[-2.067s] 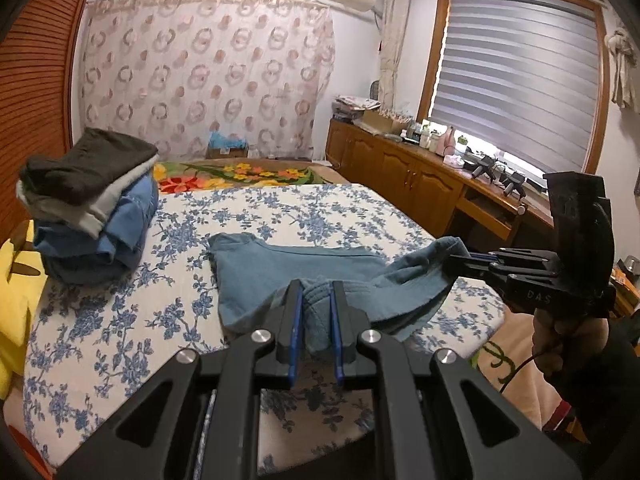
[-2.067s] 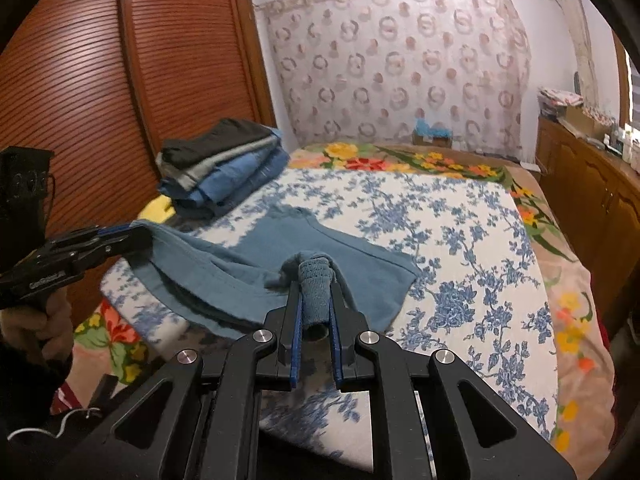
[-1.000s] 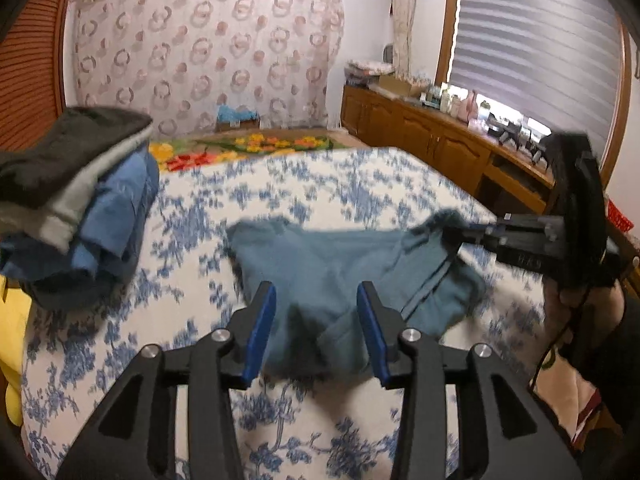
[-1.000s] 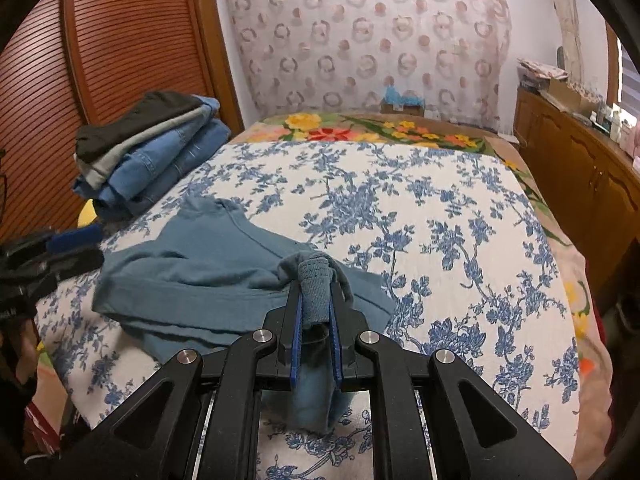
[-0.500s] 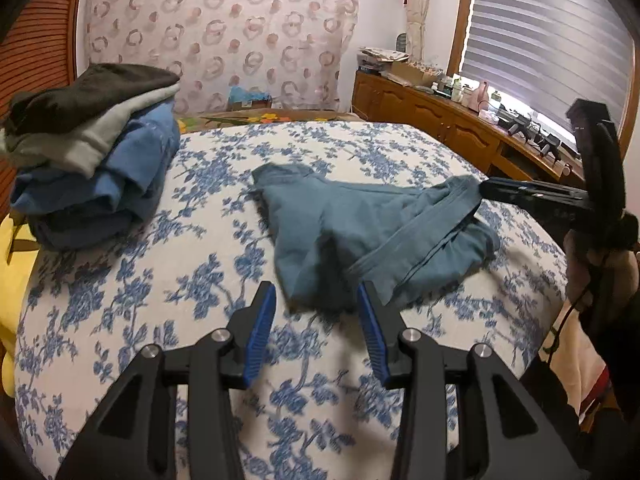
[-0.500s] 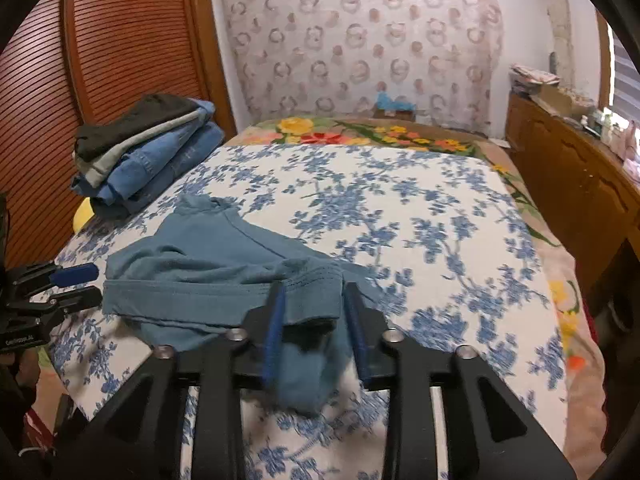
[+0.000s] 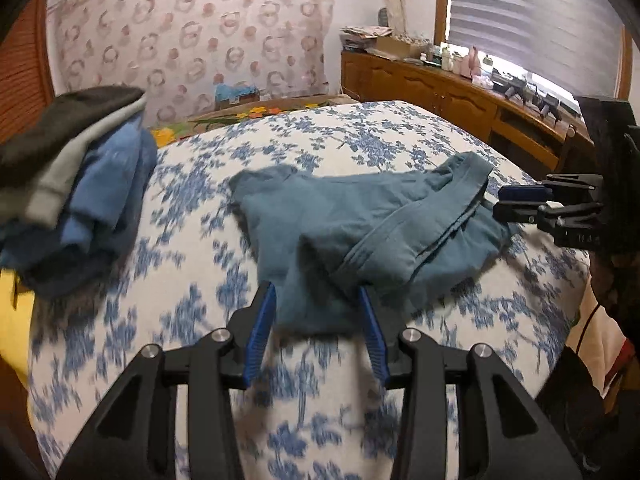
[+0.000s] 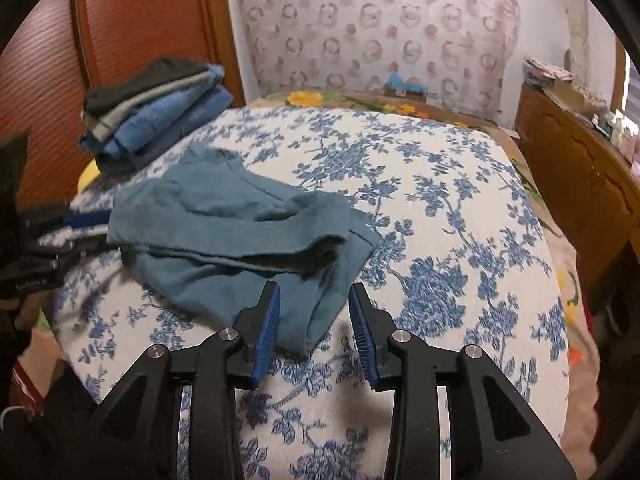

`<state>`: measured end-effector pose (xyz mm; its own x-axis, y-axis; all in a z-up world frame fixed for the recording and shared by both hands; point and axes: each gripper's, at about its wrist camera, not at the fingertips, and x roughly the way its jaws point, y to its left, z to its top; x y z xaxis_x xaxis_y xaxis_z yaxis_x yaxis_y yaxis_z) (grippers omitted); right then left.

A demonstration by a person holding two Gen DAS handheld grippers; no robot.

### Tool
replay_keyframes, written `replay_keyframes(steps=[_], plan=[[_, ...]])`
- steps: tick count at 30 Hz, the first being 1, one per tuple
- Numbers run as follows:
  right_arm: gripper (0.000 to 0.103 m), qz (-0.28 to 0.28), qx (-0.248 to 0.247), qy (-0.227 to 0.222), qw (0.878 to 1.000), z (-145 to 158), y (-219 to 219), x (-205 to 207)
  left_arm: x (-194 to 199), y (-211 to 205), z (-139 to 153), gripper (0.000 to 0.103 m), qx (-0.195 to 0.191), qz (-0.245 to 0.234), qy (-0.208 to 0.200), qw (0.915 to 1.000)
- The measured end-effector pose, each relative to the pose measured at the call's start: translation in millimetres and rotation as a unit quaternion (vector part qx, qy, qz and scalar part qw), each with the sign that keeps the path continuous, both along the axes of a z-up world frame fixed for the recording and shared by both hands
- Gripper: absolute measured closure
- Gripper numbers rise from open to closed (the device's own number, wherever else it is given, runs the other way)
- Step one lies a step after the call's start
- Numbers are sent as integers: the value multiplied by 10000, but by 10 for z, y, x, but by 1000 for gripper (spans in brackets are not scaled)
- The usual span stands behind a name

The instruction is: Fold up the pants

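Observation:
The teal pants point(image 7: 360, 228) lie loosely folded and rumpled on the blue-flowered bed point(image 7: 180, 304); they also show in the right wrist view point(image 8: 248, 236). My left gripper point(image 7: 318, 316) is open and empty, its blue pads on either side of the near edge of the cloth. My right gripper point(image 8: 314, 312) is open and empty, just at the pants' near corner. Each gripper shows in the other's view: the right one point(image 7: 520, 200) at the pants' right end, the left one point(image 8: 80, 228) at their left end.
A stack of folded clothes point(image 7: 72, 172), dark, grey and blue, sits at the bed's left side by the wooden wardrobe point(image 8: 132, 20). A wooden sideboard point(image 7: 460, 100) runs along the right under the window. Patterned curtain point(image 7: 192, 40) behind.
Both grippers held the pants shut, then opened and let go: the left about a second ago, the right half a second ago. The pants now lie dropped on the bed; both grippers have shifted slightly.

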<state>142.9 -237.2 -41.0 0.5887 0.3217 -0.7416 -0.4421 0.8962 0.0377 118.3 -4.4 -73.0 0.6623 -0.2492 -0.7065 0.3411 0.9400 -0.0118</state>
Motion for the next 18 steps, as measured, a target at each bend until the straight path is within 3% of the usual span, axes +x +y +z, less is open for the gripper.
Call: replay_keyframes(steps=[6, 10, 18], plan=[[68, 102, -161, 39, 9998, 8, 108, 244, 307, 8, 154, 62, -140, 92, -53, 9998], [68, -11, -534, -178, 9984, 56, 153, 475, 581, 130, 203, 62, -347, 393, 7, 9986], [68, -388, -373, -251, 9982, 134, 11, 824, 609, 250, 160, 62, -464, 555, 46, 9974]])
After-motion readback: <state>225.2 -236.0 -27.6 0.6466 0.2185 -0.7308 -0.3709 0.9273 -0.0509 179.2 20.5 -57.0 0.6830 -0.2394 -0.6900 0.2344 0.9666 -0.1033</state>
